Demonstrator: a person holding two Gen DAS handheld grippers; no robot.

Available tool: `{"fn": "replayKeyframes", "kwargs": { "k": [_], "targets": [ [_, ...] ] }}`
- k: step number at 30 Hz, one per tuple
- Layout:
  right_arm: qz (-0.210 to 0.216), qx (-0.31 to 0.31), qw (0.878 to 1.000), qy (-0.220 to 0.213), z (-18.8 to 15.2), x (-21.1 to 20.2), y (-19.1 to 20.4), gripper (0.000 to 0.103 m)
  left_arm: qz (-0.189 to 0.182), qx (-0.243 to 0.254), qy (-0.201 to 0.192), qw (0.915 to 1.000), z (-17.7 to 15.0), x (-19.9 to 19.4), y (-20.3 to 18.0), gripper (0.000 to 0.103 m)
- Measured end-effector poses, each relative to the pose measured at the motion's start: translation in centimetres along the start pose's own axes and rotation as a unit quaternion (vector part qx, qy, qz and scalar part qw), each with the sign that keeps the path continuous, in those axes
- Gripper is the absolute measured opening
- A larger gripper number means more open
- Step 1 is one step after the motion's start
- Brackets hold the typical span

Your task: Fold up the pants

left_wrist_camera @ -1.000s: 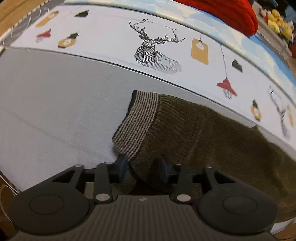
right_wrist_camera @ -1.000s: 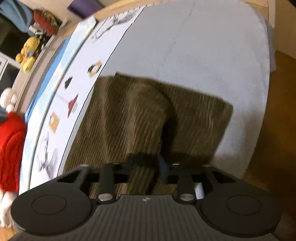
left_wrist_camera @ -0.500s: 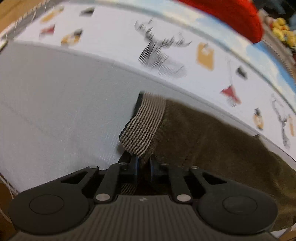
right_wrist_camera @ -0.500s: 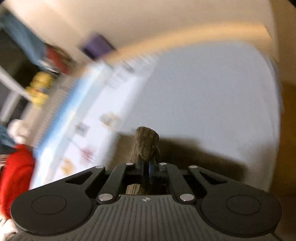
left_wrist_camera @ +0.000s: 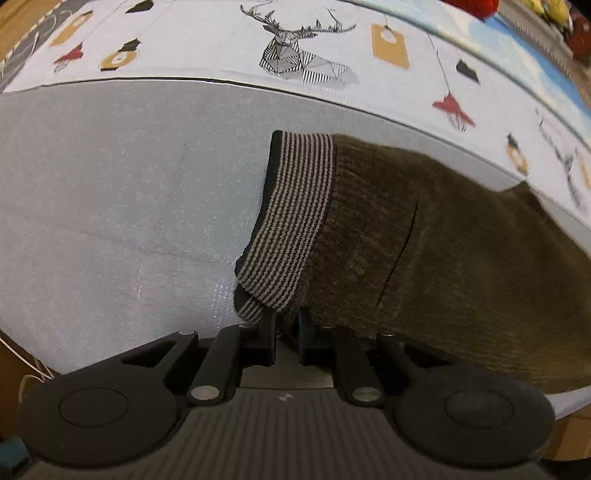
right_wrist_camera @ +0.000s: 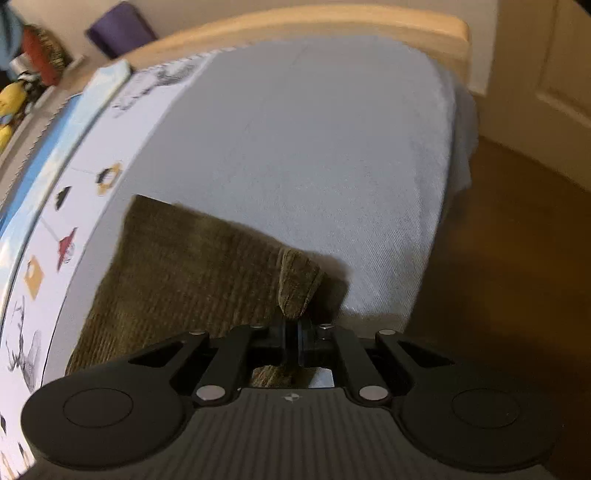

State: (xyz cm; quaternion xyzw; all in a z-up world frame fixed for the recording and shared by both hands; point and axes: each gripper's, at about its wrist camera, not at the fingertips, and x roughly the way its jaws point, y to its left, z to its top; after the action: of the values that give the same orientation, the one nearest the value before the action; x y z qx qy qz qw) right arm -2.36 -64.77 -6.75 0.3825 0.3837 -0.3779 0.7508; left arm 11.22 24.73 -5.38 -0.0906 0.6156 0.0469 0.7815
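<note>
Olive-brown corduroy pants [left_wrist_camera: 443,240] lie on the grey bedsheet [left_wrist_camera: 110,203], with a striped knit waistband [left_wrist_camera: 295,214] at their left end. My left gripper [left_wrist_camera: 286,323] is shut on the near corner of the waistband. In the right wrist view the pants [right_wrist_camera: 177,273] spread to the left, and my right gripper [right_wrist_camera: 293,332] is shut on a pinched-up fold of the pants' corner [right_wrist_camera: 297,286], lifted off the sheet.
A white printed cover with deer and lamp drawings [left_wrist_camera: 295,55] borders the far side of the sheet. The bed edge [right_wrist_camera: 443,221] drops to a brown floor [right_wrist_camera: 498,277] on the right. Stuffed toys [right_wrist_camera: 11,99] and a wooden headboard [right_wrist_camera: 332,22] sit beyond.
Both grippers closed on the pants: the left on the waistband corner, the right on the leg-end corner. The right gripper lifted its corner into a raised fold.
</note>
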Motion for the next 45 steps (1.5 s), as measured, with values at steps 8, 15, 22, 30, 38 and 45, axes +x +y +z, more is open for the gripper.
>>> {"fn": "replayKeyframes", "kwargs": {
  "k": [8, 15, 22, 30, 38, 45],
  "targets": [
    [-0.015, 0.011, 1.0, 0.012, 0.3, 0.5, 0.0, 0.015, 0.053, 0.028, -0.039, 0.9974, -0.3, -1.7, -0.9, 0.032],
    [-0.023, -0.033, 0.994, -0.102, 0.2, -4.6, 1.8, 0.02, 0.001, 0.107, -0.178, 0.9783, 0.3, -5.1, -4.6, 0.032],
    [0.016, -0.108, 0.973, -0.203, 0.1, -7.3, 4.2, 0.02, 0.117, 0.172, -0.013, 0.978, -0.3, 2.2, -4.5, 0.038],
    [0.096, -0.178, 0.961, -0.19, -1.4, -7.9, 9.0, 0.02, 0.066, 0.142, -0.126, 0.9796, 1.0, -2.0, -6.1, 0.04],
    [0.19, -0.325, 0.903, -0.208, -6.4, -10.8, 18.0, 0.02, 0.119, 0.13, -0.08, 0.9811, 1.7, 0.3, -5.4, 0.039],
    [0.263, -0.442, 0.838, -0.181, -12.1, -11.7, 26.0, 0.014, 0.062, 0.108, -0.112, 0.9858, 2.5, -1.2, -5.8, 0.039]
  ]
}}
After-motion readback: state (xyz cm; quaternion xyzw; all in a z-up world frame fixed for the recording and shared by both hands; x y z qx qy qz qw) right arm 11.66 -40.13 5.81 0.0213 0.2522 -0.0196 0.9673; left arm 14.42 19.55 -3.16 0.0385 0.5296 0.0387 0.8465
